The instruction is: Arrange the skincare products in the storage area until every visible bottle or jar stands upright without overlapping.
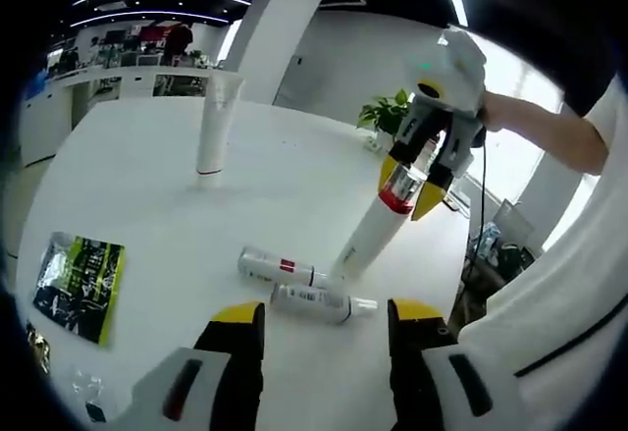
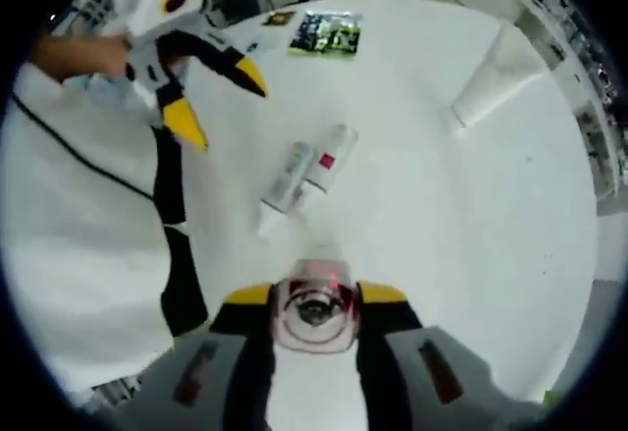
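A: What's on the desk (image 1: 147,176)?

B: It's white and round. From large to small: 1 tall white tube (image 1: 215,127) standing on its cap far across it, 1 long white bottle (image 1: 378,225) with a red band, tilted, its base on the desk, and 2 small white bottles lying side by side near the middle. A green and black packet (image 1: 78,284) lies flat near the edge.

A: The 2 lying ones?

B: One has a red label (image 1: 280,267), the other grey print (image 1: 319,301). They touch or nearly so; I can't tell which.

A: The claws?

B: The right claw (image 1: 416,178) is clamped on the long bottle just below its clear cap. In the right gripper view that cap (image 2: 316,311) hides the rest of the bottle. The left claw (image 1: 324,328) is spread wide, holding nothing, just short of the 2 small bottles.

A: Anything unclear?

B: Small items by the packet are too blurred to name.
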The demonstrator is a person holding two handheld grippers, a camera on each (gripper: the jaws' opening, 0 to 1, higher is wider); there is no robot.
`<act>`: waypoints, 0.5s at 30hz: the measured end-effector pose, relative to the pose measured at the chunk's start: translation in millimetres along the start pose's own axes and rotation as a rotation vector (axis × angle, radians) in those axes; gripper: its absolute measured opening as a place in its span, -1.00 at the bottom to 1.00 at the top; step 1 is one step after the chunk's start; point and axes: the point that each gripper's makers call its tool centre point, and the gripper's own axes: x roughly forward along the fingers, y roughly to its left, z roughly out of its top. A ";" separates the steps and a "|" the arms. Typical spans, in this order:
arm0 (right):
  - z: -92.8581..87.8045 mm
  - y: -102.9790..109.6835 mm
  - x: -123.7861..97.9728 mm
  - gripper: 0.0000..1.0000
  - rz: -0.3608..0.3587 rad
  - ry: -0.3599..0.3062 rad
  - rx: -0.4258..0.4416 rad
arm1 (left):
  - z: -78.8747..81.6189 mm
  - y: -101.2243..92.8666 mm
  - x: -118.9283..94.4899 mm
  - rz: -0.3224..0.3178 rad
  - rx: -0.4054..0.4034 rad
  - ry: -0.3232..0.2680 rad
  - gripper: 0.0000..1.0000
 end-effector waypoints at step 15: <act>8.5 -9.3 -5.6 -0.46 0.020 0.018 -0.110 | 1.0 12.6 -10.5 0.037 -0.026 -0.023 0.02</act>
